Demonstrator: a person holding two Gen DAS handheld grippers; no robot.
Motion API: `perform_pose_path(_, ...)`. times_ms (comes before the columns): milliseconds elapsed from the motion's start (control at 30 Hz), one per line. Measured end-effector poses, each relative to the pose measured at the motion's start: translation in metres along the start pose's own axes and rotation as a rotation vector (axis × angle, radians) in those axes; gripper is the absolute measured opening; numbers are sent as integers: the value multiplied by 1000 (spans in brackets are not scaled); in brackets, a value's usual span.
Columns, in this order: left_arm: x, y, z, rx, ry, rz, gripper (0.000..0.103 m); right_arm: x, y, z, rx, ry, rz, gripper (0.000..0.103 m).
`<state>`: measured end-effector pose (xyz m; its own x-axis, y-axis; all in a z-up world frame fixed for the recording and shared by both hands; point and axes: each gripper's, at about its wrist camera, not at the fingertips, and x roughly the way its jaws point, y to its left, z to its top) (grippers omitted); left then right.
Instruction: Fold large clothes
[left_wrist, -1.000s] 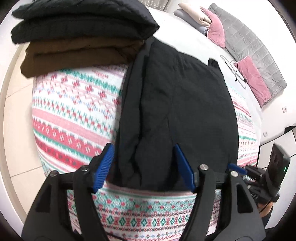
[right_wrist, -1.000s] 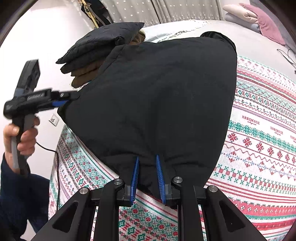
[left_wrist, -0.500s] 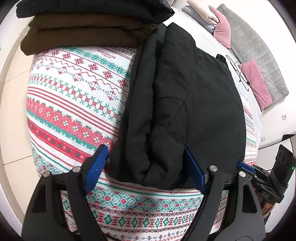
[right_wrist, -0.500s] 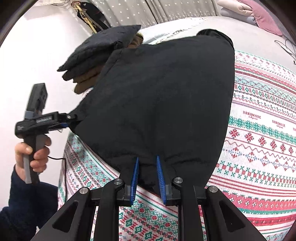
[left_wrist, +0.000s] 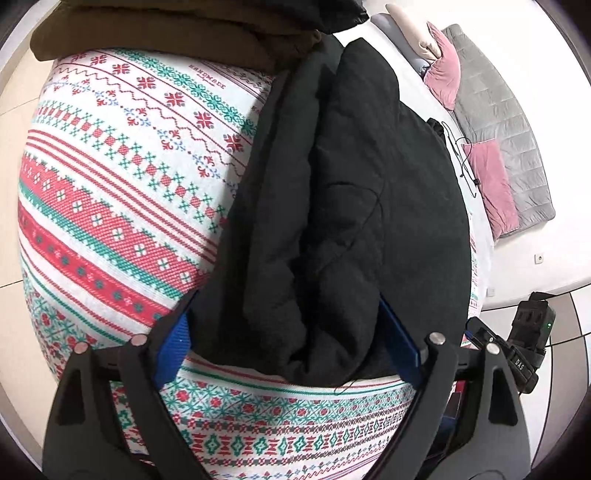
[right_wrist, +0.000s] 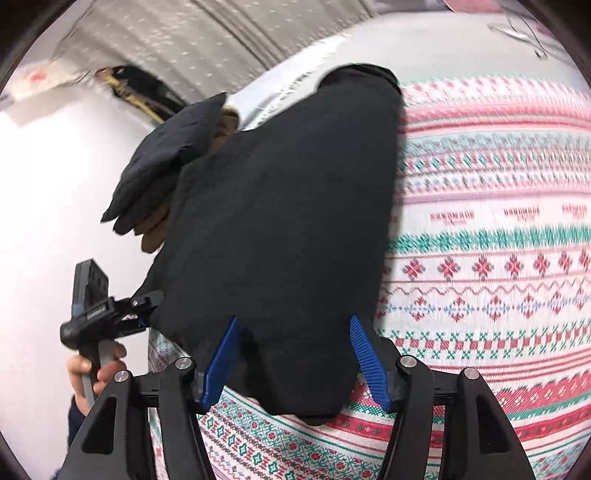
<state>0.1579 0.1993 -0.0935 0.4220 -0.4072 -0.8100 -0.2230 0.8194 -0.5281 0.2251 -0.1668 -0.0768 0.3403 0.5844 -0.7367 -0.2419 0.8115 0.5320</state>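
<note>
**Both grippers letting go of the folded black garment**

The left gripper (left_wrist: 286, 345) stands spread wide, its jaws opening, with the near left corner of the black garment (left_wrist: 354, 206) bulging between the blue pads; whether a pad touches the cloth cannot be told. The right gripper (right_wrist: 293, 363) is also opening, its pads clear on either side of the garment's near right corner. The garment lies folded on the patterned bedspread (left_wrist: 110, 206), its far end against the stack of folded clothes (left_wrist: 177, 33). To its right the bedspread lies bare; to its left a bare strip runs to the bed's edge. Beyond are pink cushions (left_wrist: 491, 181) and a cable (left_wrist: 461, 155).
</note>
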Motion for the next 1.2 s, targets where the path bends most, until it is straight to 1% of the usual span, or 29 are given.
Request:
perform_pose_path(133,5,-5,2,-4,8,-4,94,10,-8,-1,74,19,32,71)
perform_pose_path(200,9,-8,3,0,10,0,95,14,-13,0,102,25,49,76)
perform_pose_path(367,15,-16,5,7,6,14,97,26,-28,0,195,44,112,81)
perform_pose_path(400,16,-17,6,7,6,15,97,27,-30,0,201,48,145,82)
perform_pose_path(600,22,-24,10,6,0,20,97,37,-41,-4,267,48,200,90)
perform_pose_path(733,21,-22,8,9,-6,22,97,46,-42,-3,300,45,232,93)
perform_pose_path(967,17,-19,2,12,-22,30,97,56,-35,-3,300,12,234,100)
perform_pose_path(1133,14,-23,-1,23,-40,43,92,59,-30,-1,286,0,217,100)
perform_pose_path(1200,12,-25,-2,35,-48,52,90,59,-29,0,285,-2,211,99)
